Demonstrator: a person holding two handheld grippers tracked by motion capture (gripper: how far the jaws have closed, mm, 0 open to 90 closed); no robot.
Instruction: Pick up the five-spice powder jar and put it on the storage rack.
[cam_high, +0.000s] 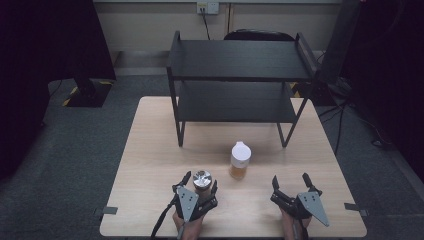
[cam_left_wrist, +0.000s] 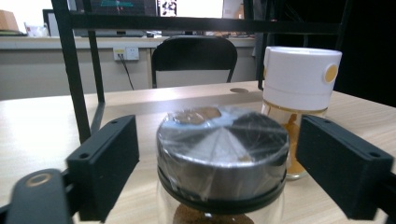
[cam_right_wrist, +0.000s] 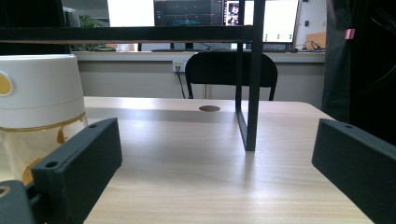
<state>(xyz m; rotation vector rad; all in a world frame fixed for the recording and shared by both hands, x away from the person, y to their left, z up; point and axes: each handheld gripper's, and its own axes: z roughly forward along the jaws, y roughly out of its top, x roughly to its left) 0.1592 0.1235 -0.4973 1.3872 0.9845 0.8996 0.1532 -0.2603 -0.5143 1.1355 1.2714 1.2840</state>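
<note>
A pale wooden table (cam_high: 150, 165) stands on grey carpet in a dim room, with a black two-tier shelf (cam_high: 237, 75) set on its far half, a black chair behind that and a wall socket above; both tiers are bare, which suggests, as a judgement, that the shelf is where the containers are meant to go; there are two containers on the table, both upright in the open space in front of the shelf; one is a glass jar (cam_high: 202, 181) with a silver metal lid wrapped in clear film and brown contents below, standing near the front edge at the left; the other is a bottle (cam_high: 240, 160) with a tall white cap and amber contents, a little farther back and to the right, near the jar but not touching it; there are two grippers, one in each of the person's hands at the bottom edge; the left gripper (cam_high: 201, 186) has its jaws on either side of the jar at lid height, one on each flank, placed so as to take it just under the lid; in the left gripper view there are gaps between the jaws and the lid, so the jar is bracketed but not yet pinched, and it rests on the table; the right gripper (cam_high: 291, 181) waits wide open and empty over bare wood, well apart from the jar, the bottle off to its left
</note>
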